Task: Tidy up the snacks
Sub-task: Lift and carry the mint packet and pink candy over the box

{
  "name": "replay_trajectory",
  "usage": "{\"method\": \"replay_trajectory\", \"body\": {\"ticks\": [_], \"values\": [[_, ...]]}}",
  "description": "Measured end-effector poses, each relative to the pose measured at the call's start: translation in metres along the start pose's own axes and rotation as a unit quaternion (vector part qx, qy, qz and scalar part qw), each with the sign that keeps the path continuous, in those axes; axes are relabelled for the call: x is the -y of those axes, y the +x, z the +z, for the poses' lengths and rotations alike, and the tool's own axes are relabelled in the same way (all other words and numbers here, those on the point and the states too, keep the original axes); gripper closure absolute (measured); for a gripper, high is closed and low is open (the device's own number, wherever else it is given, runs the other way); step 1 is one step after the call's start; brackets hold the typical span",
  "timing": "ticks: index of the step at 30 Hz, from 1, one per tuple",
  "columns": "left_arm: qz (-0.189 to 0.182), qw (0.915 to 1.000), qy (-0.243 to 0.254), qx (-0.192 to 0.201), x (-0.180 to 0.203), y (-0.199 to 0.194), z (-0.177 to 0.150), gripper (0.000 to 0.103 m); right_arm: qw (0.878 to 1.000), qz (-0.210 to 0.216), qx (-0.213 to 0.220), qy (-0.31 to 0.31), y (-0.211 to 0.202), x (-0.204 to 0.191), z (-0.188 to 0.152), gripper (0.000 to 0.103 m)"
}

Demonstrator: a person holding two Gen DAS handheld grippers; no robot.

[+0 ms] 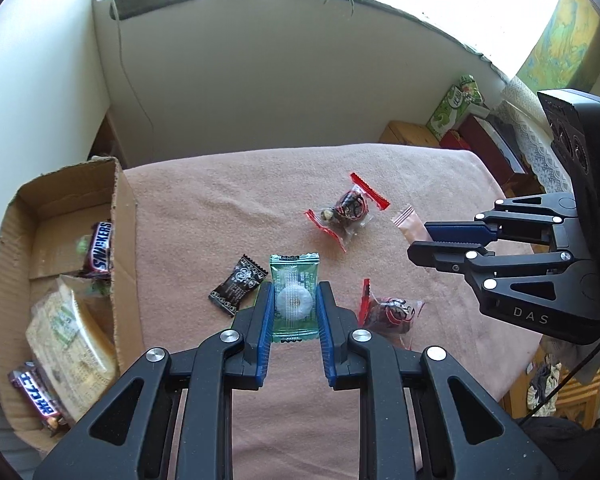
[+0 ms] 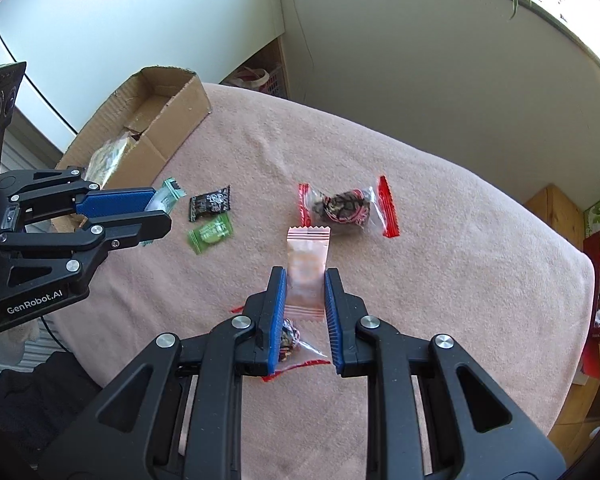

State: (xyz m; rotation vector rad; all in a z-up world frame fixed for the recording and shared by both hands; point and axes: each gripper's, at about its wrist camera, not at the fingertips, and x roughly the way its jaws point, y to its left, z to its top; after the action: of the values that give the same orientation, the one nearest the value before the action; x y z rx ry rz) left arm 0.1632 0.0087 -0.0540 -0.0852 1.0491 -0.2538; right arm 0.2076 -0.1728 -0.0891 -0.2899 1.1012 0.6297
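My left gripper is shut on a green see-through packet with a white ring sweet inside, held above the pink cloth. In the right wrist view the same gripper shows at the left with the green packet. My right gripper is shut on a pale pink packet, also off the cloth. On the cloth lie a black packet, a small green packet and two clear packets with red ends. The cardboard box stands to the left.
The box holds two Snickers bars and a large yellowish pack. The pink cloth covers a rounded table. Beyond its far right edge stand a wooden crate and a green carton. A wall is behind.
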Motion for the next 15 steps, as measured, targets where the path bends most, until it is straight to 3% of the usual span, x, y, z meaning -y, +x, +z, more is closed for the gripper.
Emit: {"method": "replay_trajectory", "body": {"ticks": [15], "values": [[0.053, 0.9923, -0.104, 0.041, -0.079, -0.035, -0.017, 0.084, 0.996, 0.024, 0.023, -0.082, 0.012, -0.071, 0.072, 0.083]]}}
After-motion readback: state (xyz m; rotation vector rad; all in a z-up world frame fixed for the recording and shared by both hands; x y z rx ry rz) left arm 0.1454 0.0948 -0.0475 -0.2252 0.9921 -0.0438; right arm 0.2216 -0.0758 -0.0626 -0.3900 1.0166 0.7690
